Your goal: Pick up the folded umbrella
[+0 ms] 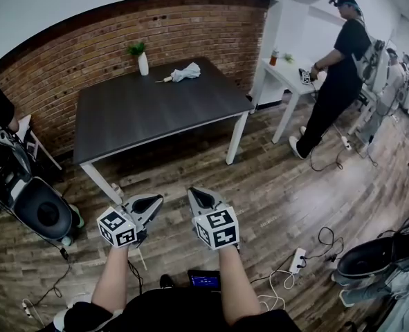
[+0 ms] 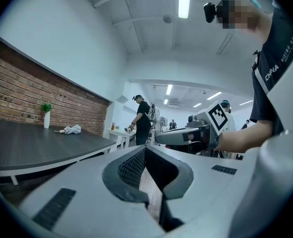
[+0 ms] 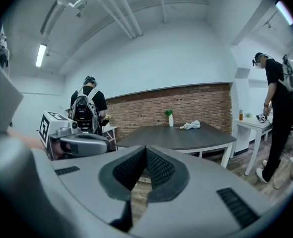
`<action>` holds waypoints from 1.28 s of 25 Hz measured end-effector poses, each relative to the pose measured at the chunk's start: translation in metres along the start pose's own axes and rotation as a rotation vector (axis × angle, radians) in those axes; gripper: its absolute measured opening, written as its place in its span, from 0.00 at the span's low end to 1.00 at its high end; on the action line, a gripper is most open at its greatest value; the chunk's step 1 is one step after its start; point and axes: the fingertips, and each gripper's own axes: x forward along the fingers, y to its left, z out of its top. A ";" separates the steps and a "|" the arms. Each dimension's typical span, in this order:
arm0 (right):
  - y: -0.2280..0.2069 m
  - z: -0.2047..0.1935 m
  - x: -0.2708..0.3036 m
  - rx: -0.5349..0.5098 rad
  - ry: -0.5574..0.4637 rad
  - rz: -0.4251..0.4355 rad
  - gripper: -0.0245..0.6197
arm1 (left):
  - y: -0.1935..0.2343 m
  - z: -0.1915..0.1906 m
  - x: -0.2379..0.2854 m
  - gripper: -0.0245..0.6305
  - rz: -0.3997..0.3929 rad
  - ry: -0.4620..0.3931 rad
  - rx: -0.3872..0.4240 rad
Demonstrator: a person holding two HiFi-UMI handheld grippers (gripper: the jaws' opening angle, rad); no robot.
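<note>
**Head view.** Entered: left tongs point(image 1: 149, 203) and right tongs point(image 1: 201, 198), held low and side by side over a wooden floor, jaws closed on each, nothing carried. Task item, folded umbrella point(image 1: 185, 72), logged well ahead of both tongs, lying at the far end of a dark table point(image 1: 156, 109), just right of a white vase point(image 1: 142, 62) with a green sprig. Judged far out of reach of either pair. Also listed: standing person point(image 1: 339, 68), off to the right of the right tongs, at a white side table point(image 1: 280, 71) (seemingly no part in the task).

**Left gripper view.** Jaws of left tongs point(image 2: 145, 150) found pressed together, empty. Umbrella point(image 2: 73, 129) recorded small and distant, ahead and to the left, on the table top. Right tongs point(image 2: 196, 135) noted close alongside, to the right.

**Right gripper view.** Jaws of right tongs point(image 3: 146, 150) likewise found tip to tip, holding nothing. Umbrella point(image 3: 191, 125) placed ahead and slightly right, well apart.

**Progress.** Judged barely begun: no reach, no opening, no grasp yet made. Left to do, by estimate: closing the gap to the table, parting one pair of jaws, gripping the umbrella, lifting it clear.
</note>
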 end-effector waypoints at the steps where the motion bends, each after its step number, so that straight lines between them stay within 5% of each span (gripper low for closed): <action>1: 0.000 -0.001 0.000 0.001 0.001 0.001 0.05 | 0.000 0.000 0.000 0.04 0.002 0.000 -0.003; 20: -0.056 -0.024 -0.019 0.008 0.027 0.034 0.05 | -0.017 -0.015 0.045 0.04 0.047 0.020 -0.031; 32: -0.099 -0.028 0.027 0.036 0.051 -0.004 0.05 | 0.051 -0.029 0.072 0.04 0.055 0.033 -0.072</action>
